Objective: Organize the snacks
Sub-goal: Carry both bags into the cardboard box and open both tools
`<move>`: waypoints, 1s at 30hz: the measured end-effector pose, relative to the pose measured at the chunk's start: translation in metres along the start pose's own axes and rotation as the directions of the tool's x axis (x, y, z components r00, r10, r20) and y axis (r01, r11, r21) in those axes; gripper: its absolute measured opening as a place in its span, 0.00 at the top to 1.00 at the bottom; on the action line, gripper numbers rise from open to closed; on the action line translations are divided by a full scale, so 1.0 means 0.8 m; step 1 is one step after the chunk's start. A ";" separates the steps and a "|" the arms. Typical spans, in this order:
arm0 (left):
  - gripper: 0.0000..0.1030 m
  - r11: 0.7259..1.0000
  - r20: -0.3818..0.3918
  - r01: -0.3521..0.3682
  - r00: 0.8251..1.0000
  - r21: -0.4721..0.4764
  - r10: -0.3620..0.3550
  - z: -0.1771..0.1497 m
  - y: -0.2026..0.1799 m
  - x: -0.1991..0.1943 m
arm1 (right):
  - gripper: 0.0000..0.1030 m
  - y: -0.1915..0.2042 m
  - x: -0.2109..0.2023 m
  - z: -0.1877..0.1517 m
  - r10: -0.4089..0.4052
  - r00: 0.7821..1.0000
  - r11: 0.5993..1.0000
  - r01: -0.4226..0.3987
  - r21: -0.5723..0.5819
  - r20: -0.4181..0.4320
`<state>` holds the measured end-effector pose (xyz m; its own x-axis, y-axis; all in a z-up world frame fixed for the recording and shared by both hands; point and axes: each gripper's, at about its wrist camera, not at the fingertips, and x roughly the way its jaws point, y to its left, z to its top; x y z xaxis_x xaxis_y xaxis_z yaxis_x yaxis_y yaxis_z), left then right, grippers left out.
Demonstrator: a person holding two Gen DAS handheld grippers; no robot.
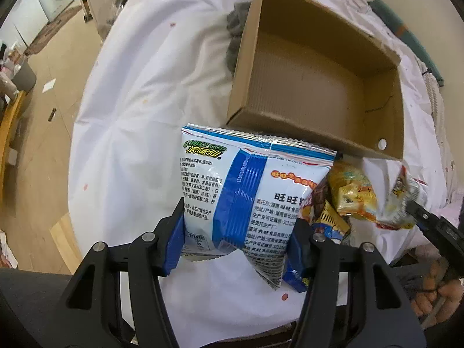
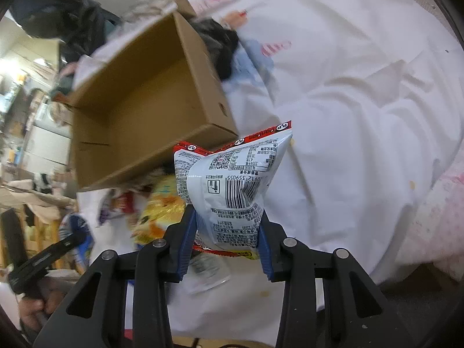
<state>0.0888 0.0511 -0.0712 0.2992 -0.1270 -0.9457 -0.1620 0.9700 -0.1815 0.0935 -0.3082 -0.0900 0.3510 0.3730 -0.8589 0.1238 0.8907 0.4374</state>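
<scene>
The blue-and-white snack bag fills the lower middle of the left wrist view, clamped at its lower end by the left gripper, whose blue pads press into both sides of the packet. In the right wrist view a white bag with a red seam stands in the centre of the frame, pinched near its bottom by the right gripper; the packet bulges above the pads, so that grip looks firm too. Neither bag appears to lie flat on the cloth.

Just behind both bags, toward the top of each frame, sits the open cardboard box, with nothing visible inside it. Its near wall lies right beside the bags' upper seams. Between the two grippers, at the lower right of the left view, a small heap of yellow and mixed packets waits on the white cloth, close against the box.

The step in hand seems to be carrying both bags into the box. To do it well, lift each one clear of the near wall before moving forward, so the seams do not catch the cardboard edge. Set them down against opposite sides, leaving floor space for the heap. Let go only once a bag rests on the box floor, and keep the two grippers from crossing.
</scene>
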 end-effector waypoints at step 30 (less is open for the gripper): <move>0.46 0.988 0.332 -0.075 0.943 0.135 0.026 0.129 -0.089 -0.028 | 0.61 0.076 0.015 0.107 0.253 0.953 0.966 -0.241 -0.092 0.165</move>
<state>0.1906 0.0062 -0.0088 0.5897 -0.0257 -0.8072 -0.0551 0.9959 -0.0720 0.1849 -0.2715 -0.0511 0.5193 0.5382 -0.6638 -0.0502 0.7946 0.6050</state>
